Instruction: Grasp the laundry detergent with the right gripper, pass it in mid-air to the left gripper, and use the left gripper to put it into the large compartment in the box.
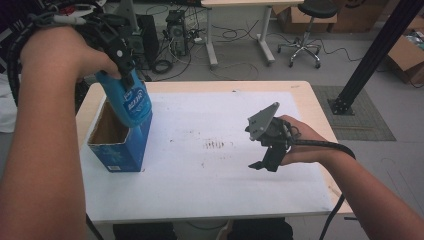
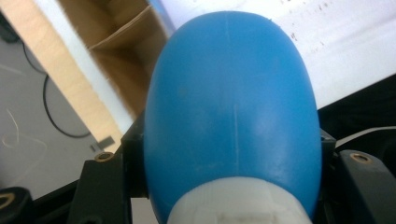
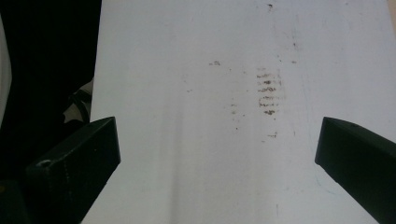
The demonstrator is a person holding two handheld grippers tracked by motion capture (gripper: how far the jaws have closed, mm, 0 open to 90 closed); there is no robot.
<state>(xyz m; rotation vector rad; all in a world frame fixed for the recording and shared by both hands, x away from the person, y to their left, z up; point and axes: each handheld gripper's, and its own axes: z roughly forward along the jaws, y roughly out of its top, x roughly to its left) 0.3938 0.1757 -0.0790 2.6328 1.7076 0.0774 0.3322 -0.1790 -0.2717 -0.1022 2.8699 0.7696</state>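
A blue plastic bottle (image 1: pixel 132 103) with a white cap end (image 2: pixel 238 205) hangs upside down, its rounded bottom (image 2: pixel 233 107) pointing into the open top of a blue cardboard box (image 1: pixel 119 150). My left gripper (image 1: pixel 122 70) is shut on the bottle's upper part, above the box at the table's left. The box's brown inside (image 2: pixel 116 56) lies just beyond the bottle. My right gripper (image 1: pixel 264 163) hovers over the white sheet (image 1: pixel 210 165) right of centre. Its jaws stand wide open with nothing between them (image 3: pixel 217 158).
The white sheet (image 3: pixel 210 116) covers most of the wooden table (image 1: pixel 310 100) and carries a patch of brown smudges (image 1: pixel 215 145). Beyond the table stand another desk (image 1: pixel 240 30), a rolling stool (image 1: pixel 307 30), cables on the floor and a black frame post (image 1: pixel 370 55).
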